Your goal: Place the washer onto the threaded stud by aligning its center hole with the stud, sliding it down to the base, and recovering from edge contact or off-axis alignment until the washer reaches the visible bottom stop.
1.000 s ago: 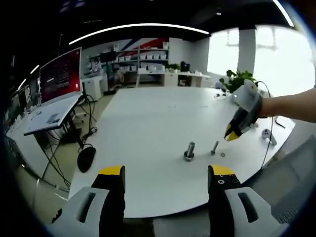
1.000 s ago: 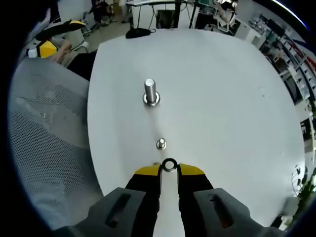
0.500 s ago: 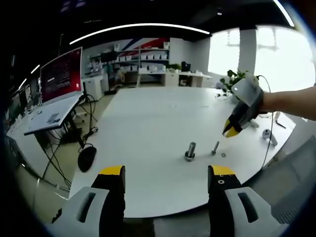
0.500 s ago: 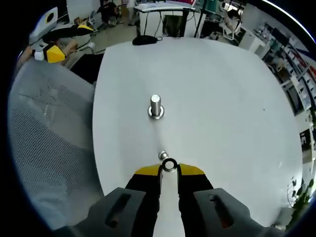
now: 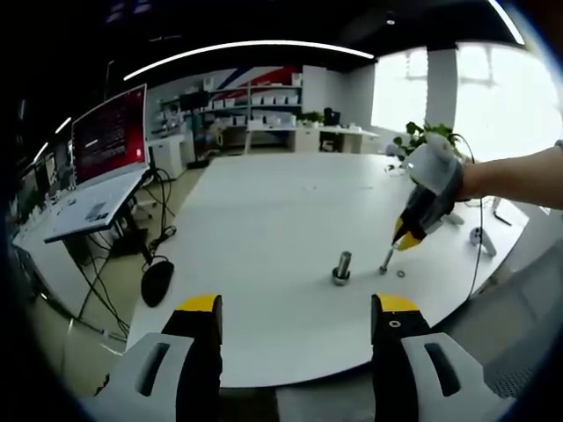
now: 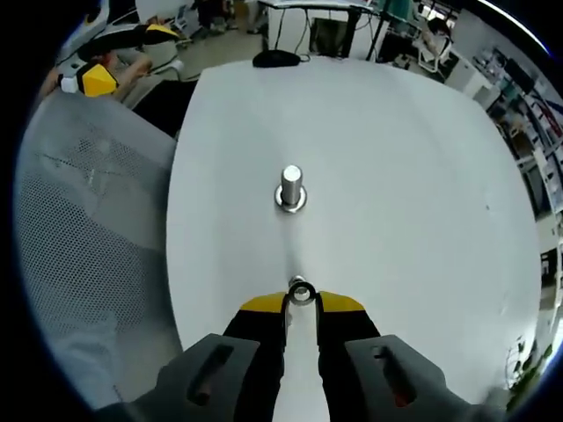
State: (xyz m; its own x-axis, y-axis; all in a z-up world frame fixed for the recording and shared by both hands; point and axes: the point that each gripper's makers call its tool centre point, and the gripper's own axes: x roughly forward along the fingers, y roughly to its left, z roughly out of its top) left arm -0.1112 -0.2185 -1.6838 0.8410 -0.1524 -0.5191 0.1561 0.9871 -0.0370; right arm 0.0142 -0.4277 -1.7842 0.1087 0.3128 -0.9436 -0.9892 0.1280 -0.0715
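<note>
Right gripper [image 6: 302, 301] clamped on washer [image 6: 302, 291] – above slim stud [image 5: 386, 259], left gripper [image 5: 296, 316] jaws apart, no legible writing

Left gripper [image 5: 296, 315] jaws apart, nothing between, white table [image 5: 255, 229], right gripper [image 5: 410, 236] tip just above thin stud [image 5: 385, 260], thicker bolt [image 5: 341, 267] beside

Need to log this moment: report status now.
Right gripper shut on washer, right above thin stud. Left gripper open, idle. Big bolt stands beyond, clear.
</note>
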